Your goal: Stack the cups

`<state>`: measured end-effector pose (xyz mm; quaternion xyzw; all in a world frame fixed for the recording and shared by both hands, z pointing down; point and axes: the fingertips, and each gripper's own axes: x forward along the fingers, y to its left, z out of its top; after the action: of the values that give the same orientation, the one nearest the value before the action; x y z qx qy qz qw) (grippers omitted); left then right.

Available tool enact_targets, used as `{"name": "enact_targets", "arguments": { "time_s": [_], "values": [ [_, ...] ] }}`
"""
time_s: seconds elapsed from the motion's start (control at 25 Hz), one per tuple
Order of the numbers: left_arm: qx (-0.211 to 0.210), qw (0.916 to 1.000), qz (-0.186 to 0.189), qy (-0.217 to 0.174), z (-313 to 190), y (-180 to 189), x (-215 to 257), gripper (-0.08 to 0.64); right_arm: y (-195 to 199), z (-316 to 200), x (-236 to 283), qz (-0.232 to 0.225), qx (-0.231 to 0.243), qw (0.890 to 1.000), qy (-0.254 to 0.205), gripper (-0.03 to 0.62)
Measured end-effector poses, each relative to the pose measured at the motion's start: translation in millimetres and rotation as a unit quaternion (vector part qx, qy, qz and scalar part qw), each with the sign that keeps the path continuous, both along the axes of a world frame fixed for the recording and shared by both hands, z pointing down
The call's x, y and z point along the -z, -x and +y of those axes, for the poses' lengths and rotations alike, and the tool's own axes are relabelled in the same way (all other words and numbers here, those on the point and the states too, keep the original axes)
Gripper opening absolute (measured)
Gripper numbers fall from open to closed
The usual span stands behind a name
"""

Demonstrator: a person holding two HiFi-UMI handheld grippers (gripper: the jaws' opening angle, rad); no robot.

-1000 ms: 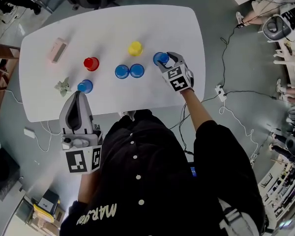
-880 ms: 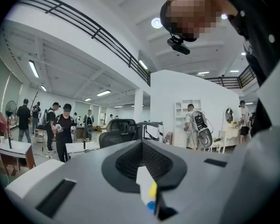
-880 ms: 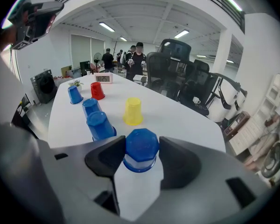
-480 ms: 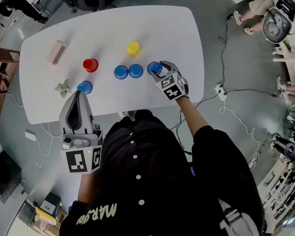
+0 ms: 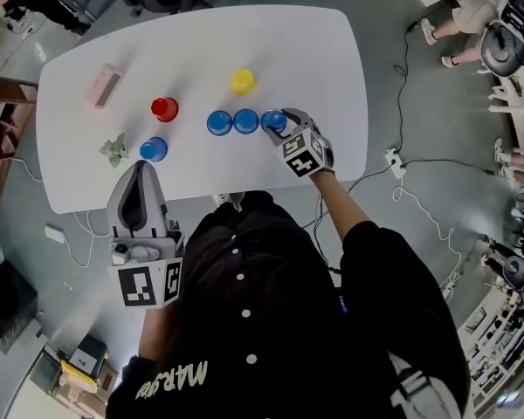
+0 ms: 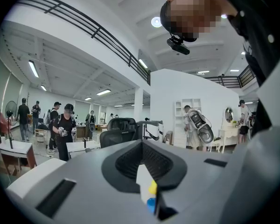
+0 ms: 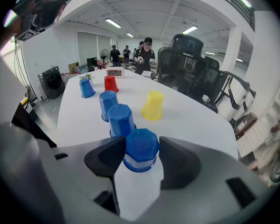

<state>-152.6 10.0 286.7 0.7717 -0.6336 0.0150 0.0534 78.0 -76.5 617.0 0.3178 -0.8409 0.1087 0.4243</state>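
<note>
My right gripper (image 5: 276,123) is shut on an upturned blue cup (image 5: 272,120), also the blue cup (image 7: 141,149) between its jaws in the right gripper view. This cup sits just right of two more upturned blue cups (image 5: 245,121) (image 5: 218,123), forming a row. Behind the row stands a yellow cup (image 5: 242,81). Further left are a red cup (image 5: 164,109) and a lone blue cup (image 5: 154,149). My left gripper (image 5: 140,171) hangs off the table's near edge, close to the body, jaws together and holding nothing.
A pink box (image 5: 105,85) lies at the far left of the white table (image 5: 314,51). A small green plant-like item (image 5: 113,150) sits beside the lone blue cup. Office chairs stand beyond the table's far edge.
My right gripper has carried the blue cup leftward, from apart at the right to right beside the two blue cups. The left gripper has stayed in place.
</note>
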Motion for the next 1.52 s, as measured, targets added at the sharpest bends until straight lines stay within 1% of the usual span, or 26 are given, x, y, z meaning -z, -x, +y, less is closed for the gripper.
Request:
{"name": "enact_targets", "arguments": {
  "time_s": [0.4,1.0,1.12,1.28,1.4,1.52],
  "values": [
    [0.003,1.0000,-0.002,0.004,2,4,-2,0.011,2,1,-6,0.005,0.003,1.000,-0.005,0.233],
    [0.005,1.0000,-0.002,0.006,5,5,-2,0.011,4,-1,-6,-0.006,-0.005,1.000,-0.010,0.236],
    [0.006,1.0000,-0.001,0.006,4,7,-2,0.011,5,-3,-3,-0.018,-0.011,1.000,-0.012,0.244],
    [0.007,1.0000,0.000,0.003,6,6,-3,0.011,4,-3,8,-0.036,-0.018,0.999,-0.021,0.281],
    [0.009,1.0000,0.002,0.001,8,7,-1,0.011,10,-3,28,-0.058,-0.016,0.998,-0.029,0.291],
    [0.013,0.9999,0.005,-0.003,7,10,0,0.011,22,0,57,-0.090,-0.014,0.995,-0.041,0.301]
  ]
}}
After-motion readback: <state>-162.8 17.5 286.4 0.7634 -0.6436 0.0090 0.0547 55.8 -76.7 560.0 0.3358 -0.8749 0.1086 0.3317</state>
